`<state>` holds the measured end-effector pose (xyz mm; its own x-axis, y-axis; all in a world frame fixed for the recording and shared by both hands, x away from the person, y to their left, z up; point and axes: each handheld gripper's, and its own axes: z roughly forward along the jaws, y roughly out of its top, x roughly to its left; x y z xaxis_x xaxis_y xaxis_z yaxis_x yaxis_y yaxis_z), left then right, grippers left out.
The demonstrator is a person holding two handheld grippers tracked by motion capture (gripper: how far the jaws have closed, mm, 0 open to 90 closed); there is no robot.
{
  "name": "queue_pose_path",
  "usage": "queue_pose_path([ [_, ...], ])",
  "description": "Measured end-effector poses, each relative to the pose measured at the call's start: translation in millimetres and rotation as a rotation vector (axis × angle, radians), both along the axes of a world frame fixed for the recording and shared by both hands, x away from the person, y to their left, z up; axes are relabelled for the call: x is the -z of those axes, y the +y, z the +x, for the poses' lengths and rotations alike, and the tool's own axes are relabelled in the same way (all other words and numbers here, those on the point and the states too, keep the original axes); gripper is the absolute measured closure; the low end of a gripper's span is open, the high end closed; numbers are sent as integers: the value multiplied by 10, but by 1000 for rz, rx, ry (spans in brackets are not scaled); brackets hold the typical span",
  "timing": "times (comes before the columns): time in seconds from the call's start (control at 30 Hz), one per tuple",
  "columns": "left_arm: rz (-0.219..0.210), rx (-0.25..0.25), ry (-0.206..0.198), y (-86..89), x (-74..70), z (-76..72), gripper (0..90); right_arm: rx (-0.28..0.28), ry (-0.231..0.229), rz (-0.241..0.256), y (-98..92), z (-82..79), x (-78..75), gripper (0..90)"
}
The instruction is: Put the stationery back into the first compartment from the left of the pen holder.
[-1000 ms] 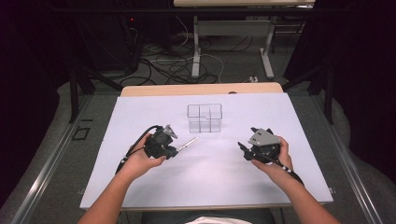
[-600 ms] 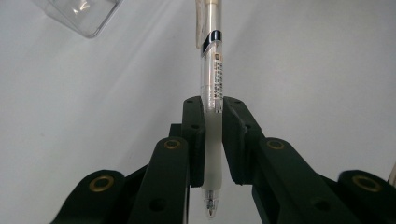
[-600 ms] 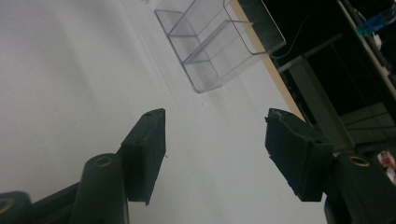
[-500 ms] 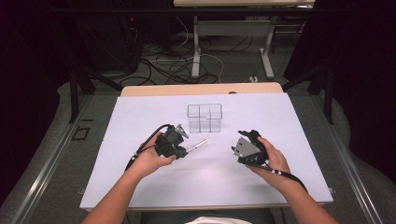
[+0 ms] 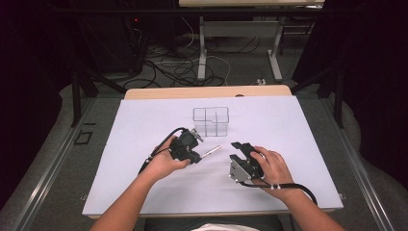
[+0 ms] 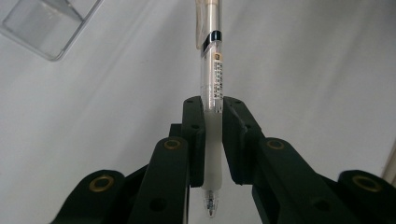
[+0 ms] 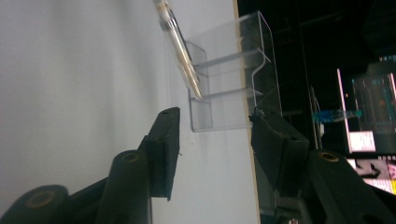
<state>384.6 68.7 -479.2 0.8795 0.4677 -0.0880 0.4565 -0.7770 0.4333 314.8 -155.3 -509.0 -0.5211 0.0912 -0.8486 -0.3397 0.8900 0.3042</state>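
Left gripper (image 6: 212,140): one, jaws closed narrow on one clear pen (image 6: 211,79), clamped at its white grip; tip points back toward the camera, barrel with black band and printed label runs forward past the jaws. In the high view this gripper (image 5: 195,153) sits mid-sheet, the pen (image 5: 210,150) sticking out to its right above the surface.

Right gripper (image 7: 215,140): one, jaws spread wide, nothing between them. In the high view it (image 5: 239,155) lies right of the pen, near but apart from it.

Clear organiser box (image 5: 210,121): one, see-through plastic, inner walls dividing it into compartments; stands on the sheet just beyond both grippers. In the right gripper view, the box (image 7: 233,79) shows beyond the pen (image 7: 180,51).

White sheet (image 5: 144,120): one, covering the table.

Hands: two, one on each gripper.
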Motion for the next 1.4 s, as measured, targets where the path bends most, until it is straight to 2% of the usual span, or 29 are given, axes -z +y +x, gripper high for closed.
queue_pose_path([
  [0.03,-2,-6,5,-25,0,-8,796,-6,13,1,2,-16,26,550],
  [0.13,-3,-3,17,-82,4,-11,796,-40,5,-57,36,-35,68,591],
  [0.17,-1,-5,25,-97,6,-14,796,-39,4,-63,42,-52,84,609],
  [0.2,0,-2,28,-110,8,-14,796,-54,-11,-88,52,-58,85,619],
  [0.27,-7,-3,39,-131,11,-13,796,-65,-12,-88,62,-72,109,633],
  [0.33,-13,2,42,-153,8,-17,796,-89,-22,-108,78,-62,114,641],
  [0.57,-39,23,59,-255,-26,-49,796,-85,-28,-136,120,-72,143,665],
  [0.63,-55,28,69,-283,-34,-55,796,-104,-35,-144,138,-67,153,665],
  [0.87,-68,41,81,-352,-18,-73,796,-120,-59,-176,175,-85,172,693],
  [0.9,-62,50,86,-360,-21,-72,796,-122,-65,-186,179,-85,174,697],
  [0.93,-67,46,81,-368,-16,-79,796,-119,-52,-211,185,-90,168,701],
  [0.97,-69,48,82,-373,-16,-84,796,-129,-70,-207,187,-87,185,710],
  [1.0,-71,51,82,-375,-17,-87,796,-130,-62,-242,190,-90,174,715],
  [1.13,-76,63,93,-385,-21,-102,796,-141,-78,-236,194,-89,204,733],
  [1.17,-78,66,95,-390,-20,-106,796,-137,-67,-269,196,-87,189,733],
  [1.2,-75,70,95,-395,-19,-109,796,-145,-83,-259,195,-80,207,733],
  [1.23,-78,70,91,-401,-14,-113,796,-142,-81,-255,197,-82,218,736],
  [1.27,-79,69,92,-406,-11,-116,796,-149,-70,-290,201,-78,202,744],
  [1.4,-81,75,92,-410,-13,-117,796,-158,-73,-313,200,-74,217,782],
])
